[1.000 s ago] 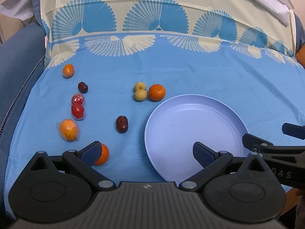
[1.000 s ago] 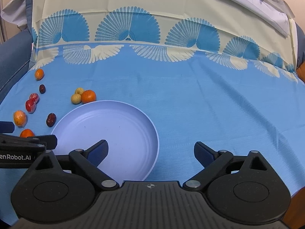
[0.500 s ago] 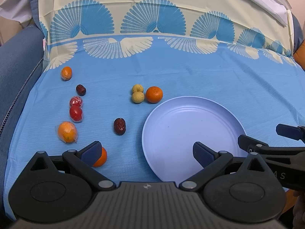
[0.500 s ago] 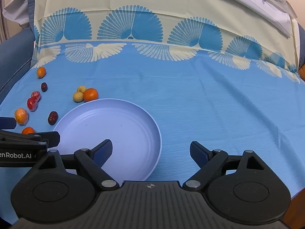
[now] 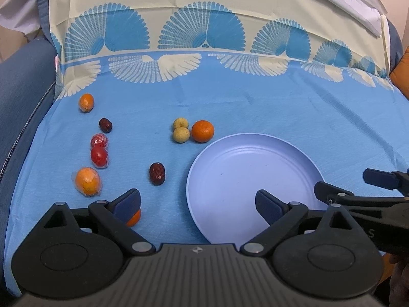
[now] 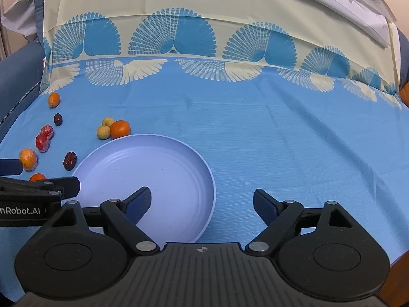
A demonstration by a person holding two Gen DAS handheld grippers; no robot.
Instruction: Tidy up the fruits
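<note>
A home setting, likely a living room: a blue-and-cream fan-patterned cloth [image 5: 230, 97] is draped over a soft surface that rises behind it like a sofa back. A blue upholstered armrest [image 5: 23, 89] with a zip seam sits at nine o'clock, an orange cushion [image 5: 401, 76] at three o'clock.

Under my fingers the cloth [image 5: 255, 117] is a woven, matt blue fabric. The plate [image 5: 245, 153] by my left fingers looks like smooth, satin pale-blue plastic. My fingers [image 5: 265, 202] are matt black plastic with dull blue pads. Clear, glossy film wraps the tomatoes [image 5: 98, 154] ahead to the left.
</note>
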